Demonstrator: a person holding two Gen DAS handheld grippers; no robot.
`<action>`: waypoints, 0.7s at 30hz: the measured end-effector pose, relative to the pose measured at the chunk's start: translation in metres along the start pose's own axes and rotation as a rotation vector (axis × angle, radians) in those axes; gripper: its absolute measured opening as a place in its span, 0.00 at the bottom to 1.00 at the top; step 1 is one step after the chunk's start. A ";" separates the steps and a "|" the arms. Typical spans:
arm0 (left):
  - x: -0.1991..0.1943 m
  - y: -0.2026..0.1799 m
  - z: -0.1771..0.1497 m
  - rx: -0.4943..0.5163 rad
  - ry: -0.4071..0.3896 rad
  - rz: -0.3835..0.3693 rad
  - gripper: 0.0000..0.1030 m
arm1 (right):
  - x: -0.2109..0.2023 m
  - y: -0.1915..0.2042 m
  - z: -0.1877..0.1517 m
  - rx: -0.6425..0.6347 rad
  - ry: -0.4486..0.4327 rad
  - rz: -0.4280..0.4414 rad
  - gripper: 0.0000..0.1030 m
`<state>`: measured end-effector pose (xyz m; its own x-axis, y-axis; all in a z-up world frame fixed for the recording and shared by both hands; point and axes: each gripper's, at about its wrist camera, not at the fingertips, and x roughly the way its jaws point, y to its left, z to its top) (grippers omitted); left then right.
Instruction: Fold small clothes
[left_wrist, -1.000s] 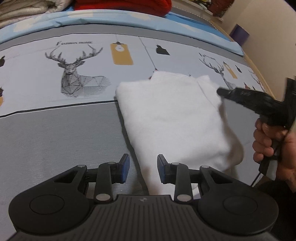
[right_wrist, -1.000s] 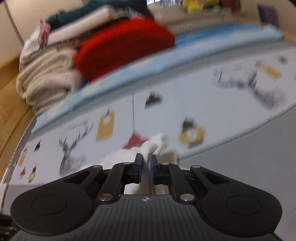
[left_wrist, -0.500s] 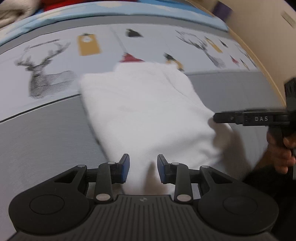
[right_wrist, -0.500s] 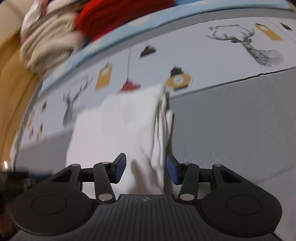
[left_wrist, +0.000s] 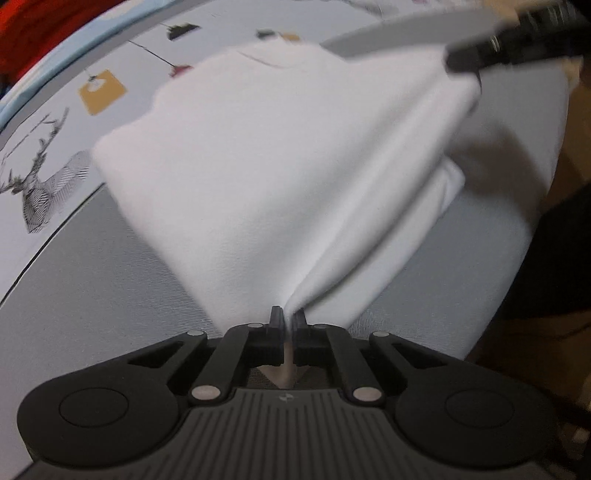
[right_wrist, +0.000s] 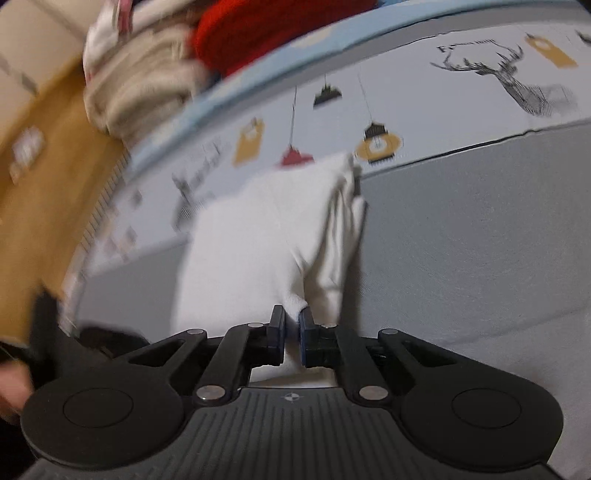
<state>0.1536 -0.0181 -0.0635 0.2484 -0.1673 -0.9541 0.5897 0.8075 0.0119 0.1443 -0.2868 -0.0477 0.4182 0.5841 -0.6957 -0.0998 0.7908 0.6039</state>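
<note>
A white folded garment lies on the grey band of the bed sheet. My left gripper points steeply down at its near edge, jaws closing tight, with a ridge of white fabric pinched between the pads. In the right wrist view the same garment stretches away from my right gripper, whose jaws are closing on a bunched corner of cloth. In the left wrist view the right gripper shows as a blurred black bar at the garment's far right corner.
The sheet carries deer prints and lamp prints. A stack of folded clothes, red and beige, sits at the bed's far end. Wooden floor lies beyond the bed's edge.
Both grippers went from open over the garment to shut on its fabric. The left one dropped and rolled onto the near edge; the right one came in at the opposite corner.
</note>
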 end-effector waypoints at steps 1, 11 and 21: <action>-0.009 0.006 -0.002 -0.019 -0.025 -0.020 0.03 | -0.004 -0.002 0.001 0.016 -0.009 0.016 0.06; -0.014 -0.008 -0.025 0.168 -0.022 -0.069 0.06 | 0.024 -0.007 -0.023 -0.136 0.223 -0.146 0.06; -0.026 0.037 0.006 -0.125 -0.136 -0.182 0.38 | 0.038 0.000 -0.029 -0.198 0.248 -0.222 0.06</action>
<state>0.1736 0.0127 -0.0368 0.2529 -0.3840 -0.8880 0.5370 0.8192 -0.2013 0.1341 -0.2592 -0.0853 0.2208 0.4018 -0.8887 -0.2135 0.9090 0.3579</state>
